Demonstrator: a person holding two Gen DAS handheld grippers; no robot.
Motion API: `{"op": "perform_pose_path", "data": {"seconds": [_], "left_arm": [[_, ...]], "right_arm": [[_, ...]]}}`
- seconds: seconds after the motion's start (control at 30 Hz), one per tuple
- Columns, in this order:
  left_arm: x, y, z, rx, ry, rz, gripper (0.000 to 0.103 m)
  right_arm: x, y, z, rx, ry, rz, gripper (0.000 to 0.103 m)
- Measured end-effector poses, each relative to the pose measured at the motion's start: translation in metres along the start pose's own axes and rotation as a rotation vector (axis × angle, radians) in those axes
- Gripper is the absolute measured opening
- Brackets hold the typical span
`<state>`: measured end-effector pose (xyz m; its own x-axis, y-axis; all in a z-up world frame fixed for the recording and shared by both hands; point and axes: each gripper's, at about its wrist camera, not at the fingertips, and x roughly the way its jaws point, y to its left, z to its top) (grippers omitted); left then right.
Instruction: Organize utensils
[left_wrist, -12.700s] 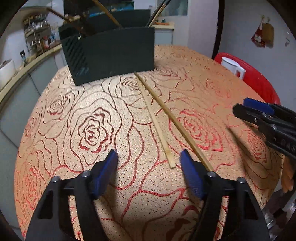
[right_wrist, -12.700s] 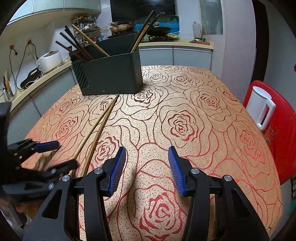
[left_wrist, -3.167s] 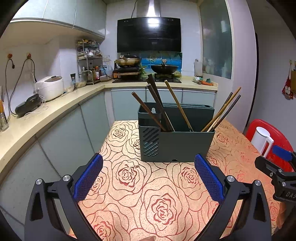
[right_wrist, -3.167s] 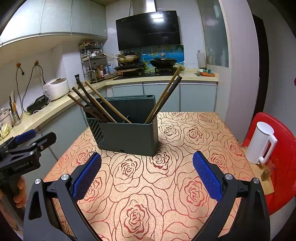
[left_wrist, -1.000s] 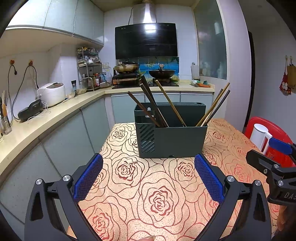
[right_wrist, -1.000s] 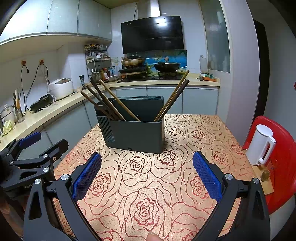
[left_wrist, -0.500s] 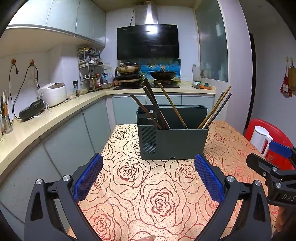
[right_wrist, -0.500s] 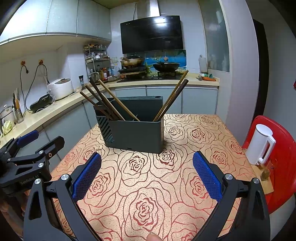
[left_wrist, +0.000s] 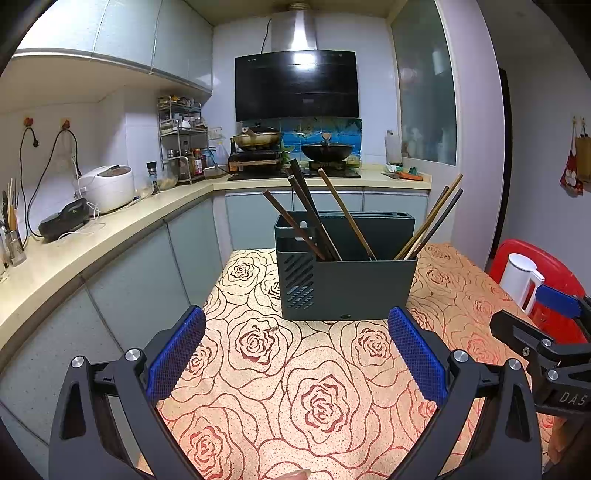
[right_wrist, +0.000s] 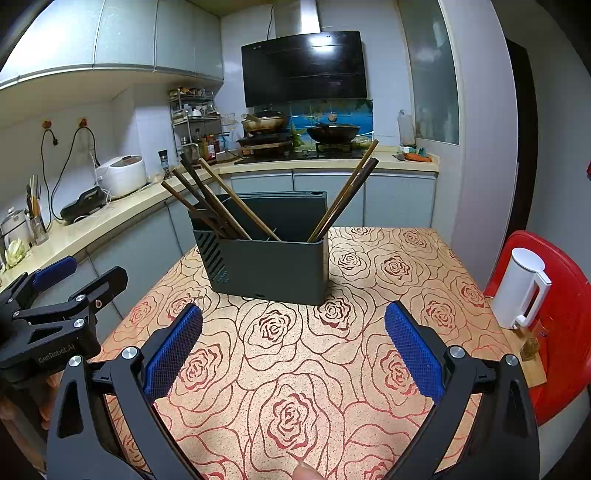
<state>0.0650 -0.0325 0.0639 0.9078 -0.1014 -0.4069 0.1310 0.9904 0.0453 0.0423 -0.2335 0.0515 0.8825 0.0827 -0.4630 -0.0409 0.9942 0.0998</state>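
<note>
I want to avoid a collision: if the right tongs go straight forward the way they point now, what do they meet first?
Most likely the dark utensil holder, which stands ahead of the open right tongs on the table. Only bare cloth shows before it, though depth is hard to judge.

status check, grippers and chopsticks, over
Left gripper open, empty. Right gripper open, empty. Chopsticks all standing in the holder; none on the tablecloth. Nothing in the way.
</note>
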Motion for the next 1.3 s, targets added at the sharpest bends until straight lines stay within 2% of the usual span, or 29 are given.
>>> {"op": "perform_pose_path", "data": {"seconds": [0.83, 1.3], "left_arm": [[-0.005, 0.0, 0.004, 0.001, -0.016, 0.006, 0.096], [-0.008, 0.003, 0.004, -0.002, -0.037, 0.012, 0.096]], "right_arm": [[-0.004, -0.002, 0.003, -0.003, -0.022, -0.011, 0.096], [-0.012, -0.001, 0.005, -0.019, -0.083, -0.044, 0.096]]}}
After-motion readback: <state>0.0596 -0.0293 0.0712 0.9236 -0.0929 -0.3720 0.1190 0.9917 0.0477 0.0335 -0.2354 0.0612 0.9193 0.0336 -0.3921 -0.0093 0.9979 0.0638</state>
